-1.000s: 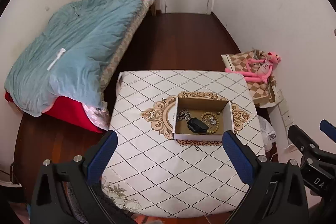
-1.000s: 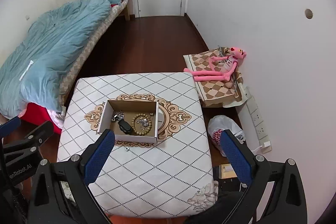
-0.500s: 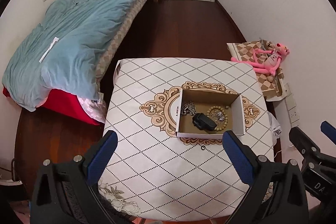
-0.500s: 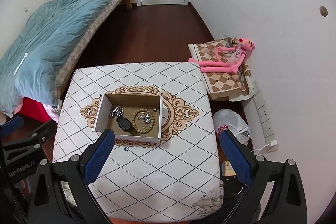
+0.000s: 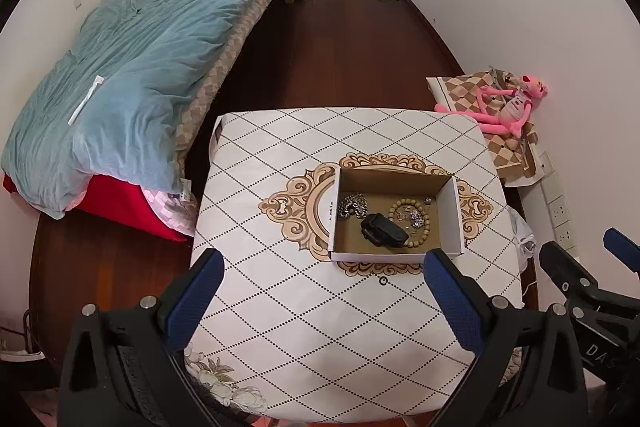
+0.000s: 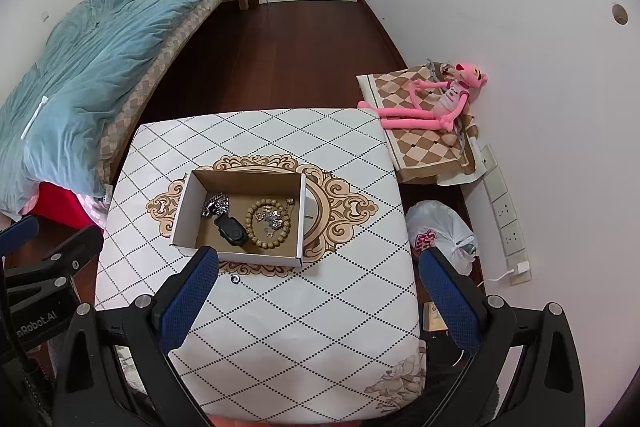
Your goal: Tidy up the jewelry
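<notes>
Both grippers hang above the near edge of a small table (image 5: 280,307) covered in a white diamond-pattern cloth with a tan scrollwork medallion at centre; left gripper (image 5: 320,291) has its blue-padded fingers spread wide, nothing between them; right gripper (image 6: 320,291) likewise wide apart and empty. Open cardboard box (image 5: 450,211) sits on the medallion, ahead of both grippers and clear of the fingers. Inside the box: a heap of silver chain (image 5: 353,206) toward the left wall, a black watch-like object (image 5: 382,230) in the middle near the front wall, a ring of tan wooden beads (image 5: 404,205) to the right with small silver pieces (image 5: 412,217) lying inside its loop, and one small silvery bit (image 5: 428,200) near the back right. A small ring (image 5: 383,281) lies on the cloth just in front of the box, outside it. From the right wrist view the ring (image 6: 235,279) sits just beside the right gripper's left finger tip. Bed with blue duvet (image 5: 132,67) to the left of the table; pink plush toy (image 6: 436,103) on a checked cushion against the right wall; white plastic bag (image 6: 440,231) on the floor beside the table
</notes>
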Tool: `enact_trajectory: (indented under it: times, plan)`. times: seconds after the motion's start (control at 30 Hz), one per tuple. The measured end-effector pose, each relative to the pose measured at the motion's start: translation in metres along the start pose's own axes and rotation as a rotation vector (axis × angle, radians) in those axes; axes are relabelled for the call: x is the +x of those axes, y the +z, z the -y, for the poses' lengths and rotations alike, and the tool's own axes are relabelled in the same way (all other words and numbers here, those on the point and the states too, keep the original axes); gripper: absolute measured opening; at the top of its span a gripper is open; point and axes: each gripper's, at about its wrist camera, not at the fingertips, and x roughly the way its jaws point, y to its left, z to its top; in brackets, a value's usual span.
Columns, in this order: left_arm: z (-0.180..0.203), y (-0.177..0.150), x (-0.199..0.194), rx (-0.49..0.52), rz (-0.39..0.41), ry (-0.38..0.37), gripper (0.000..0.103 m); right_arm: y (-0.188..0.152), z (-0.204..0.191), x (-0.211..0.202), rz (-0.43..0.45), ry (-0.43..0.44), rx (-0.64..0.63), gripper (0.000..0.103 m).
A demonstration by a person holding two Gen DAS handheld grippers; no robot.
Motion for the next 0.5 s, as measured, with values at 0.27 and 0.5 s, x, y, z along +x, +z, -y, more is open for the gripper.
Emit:
enact_trajectory:
  times: [0.27,0.5]
  plan:
    - [0.0007,-0.0010,-0.0016,0.003,0.006,0.002,0.102,-0.0010,-0.0004,0.0004,-0.001,0.005,0.000,0.102]
    - [0.0010,-0.0011,-0.0024,0.007,0.007,0.010,0.102,-0.0025,-0.0012,0.0014,-0.007,0.007,0.000,0.102]
